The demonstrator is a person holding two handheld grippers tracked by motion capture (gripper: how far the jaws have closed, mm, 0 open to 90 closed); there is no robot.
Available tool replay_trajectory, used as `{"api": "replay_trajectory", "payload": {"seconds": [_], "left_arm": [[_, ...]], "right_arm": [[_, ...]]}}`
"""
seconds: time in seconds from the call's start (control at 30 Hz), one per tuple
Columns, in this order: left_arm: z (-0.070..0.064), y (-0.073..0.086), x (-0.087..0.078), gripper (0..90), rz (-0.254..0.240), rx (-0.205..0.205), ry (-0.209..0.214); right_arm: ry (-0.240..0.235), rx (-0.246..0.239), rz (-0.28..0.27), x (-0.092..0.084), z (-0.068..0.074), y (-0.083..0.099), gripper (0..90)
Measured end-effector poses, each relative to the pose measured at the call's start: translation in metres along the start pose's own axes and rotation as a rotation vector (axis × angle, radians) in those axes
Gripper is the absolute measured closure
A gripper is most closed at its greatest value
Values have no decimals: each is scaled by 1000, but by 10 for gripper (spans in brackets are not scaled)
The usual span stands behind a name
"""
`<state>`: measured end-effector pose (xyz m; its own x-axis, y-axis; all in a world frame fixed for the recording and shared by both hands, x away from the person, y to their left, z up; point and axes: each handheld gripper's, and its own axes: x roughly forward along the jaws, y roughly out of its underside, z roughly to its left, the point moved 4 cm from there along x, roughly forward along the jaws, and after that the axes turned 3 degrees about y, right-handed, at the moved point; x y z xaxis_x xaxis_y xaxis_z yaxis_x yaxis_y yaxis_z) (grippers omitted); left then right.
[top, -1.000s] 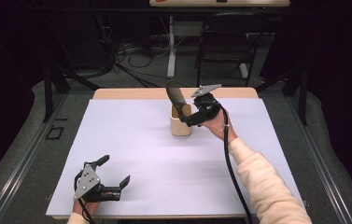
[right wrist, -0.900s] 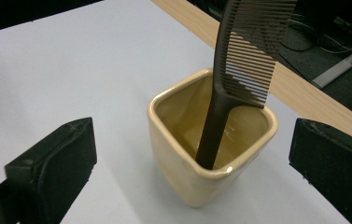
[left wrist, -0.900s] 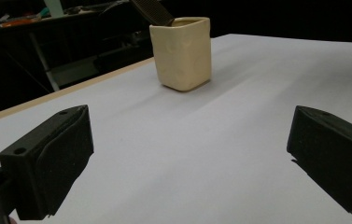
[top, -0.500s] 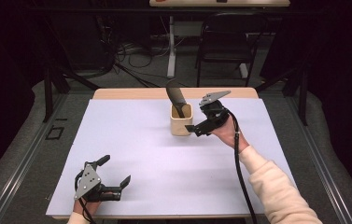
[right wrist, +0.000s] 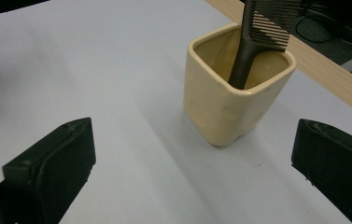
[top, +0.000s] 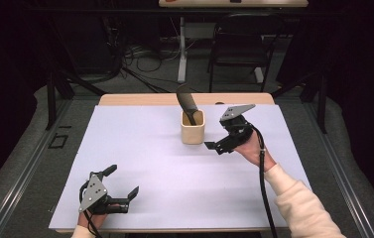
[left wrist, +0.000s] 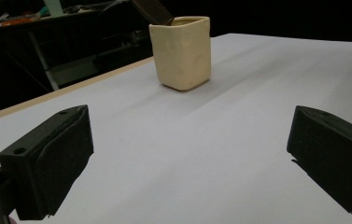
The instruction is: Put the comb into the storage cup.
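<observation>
A cream square cup (top: 193, 131) stands at the far middle of the white table (top: 145, 148), and a black comb (top: 186, 101) leans out of it, handle down. My right gripper (top: 217, 136) hovers open just right of the cup, touching nothing. In the right gripper view the cup (right wrist: 229, 109) and comb (right wrist: 259, 28) sit ahead between the spread jaws of that gripper (right wrist: 192, 172). My left gripper (top: 122, 181) rests open and empty near the front left edge. The left gripper view shows the cup (left wrist: 183, 53) far ahead, past that open gripper (left wrist: 187, 163).
A strip of wooden tabletop (top: 140, 99) shows along the far edge of the white sheet. Behind the table are a dark chair (top: 236, 54), a white stand leg (top: 181, 49) and cables on the floor. Grey padding (top: 21, 163) borders the table.
My right gripper has drawn back from over the cup, moving right and toward the person. The comb stays in the cup. The left gripper has not moved.
</observation>
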<state>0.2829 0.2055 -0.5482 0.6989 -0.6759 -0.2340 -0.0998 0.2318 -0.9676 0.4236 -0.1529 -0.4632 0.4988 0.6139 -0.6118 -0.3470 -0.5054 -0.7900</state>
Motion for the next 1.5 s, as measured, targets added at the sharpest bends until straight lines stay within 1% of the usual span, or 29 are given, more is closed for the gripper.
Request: {"api": "replay_trajectory", "payload": {"seconds": [0.23, 0.3, 0.47, 0.6, 0.83, 0.97, 1.13, 1.2, 1.5], "left_arm": [[0, 0, 0, 4, 1, 3, 2], [0, 0, 0, 4, 1, 2, 2], [0, 0, 1, 4, 6, 2, 3], [0, 0, 1, 4, 5, 3, 4], [0, 0, 1, 4, 4, 3, 5], [0, 0, 1, 4, 5, 4, 5], [0, 0, 1, 4, 5, 4, 4], [0, 0, 1, 4, 7, 4, 4], [0, 0, 2, 4, 8, 0, 4]], "right_arm": [[0, -4, 2, -10, 4, 11, 0], [-1, 3, 1, -13, 5, 14, 0], [4, 1, 13, -18, 8, 23, 0], [6, 11, 3, -23, 10, 29, 0], [7, 13, 0, -30, 15, 40, 0], [13, 9, 0, -32, 18, 45, 0], [9, 9, 13, -35, 22, 54, 0], [10, 19, 13, -36, 24, 59, 0], [8, 24, 28, -37, 32, 78, 0]]}}
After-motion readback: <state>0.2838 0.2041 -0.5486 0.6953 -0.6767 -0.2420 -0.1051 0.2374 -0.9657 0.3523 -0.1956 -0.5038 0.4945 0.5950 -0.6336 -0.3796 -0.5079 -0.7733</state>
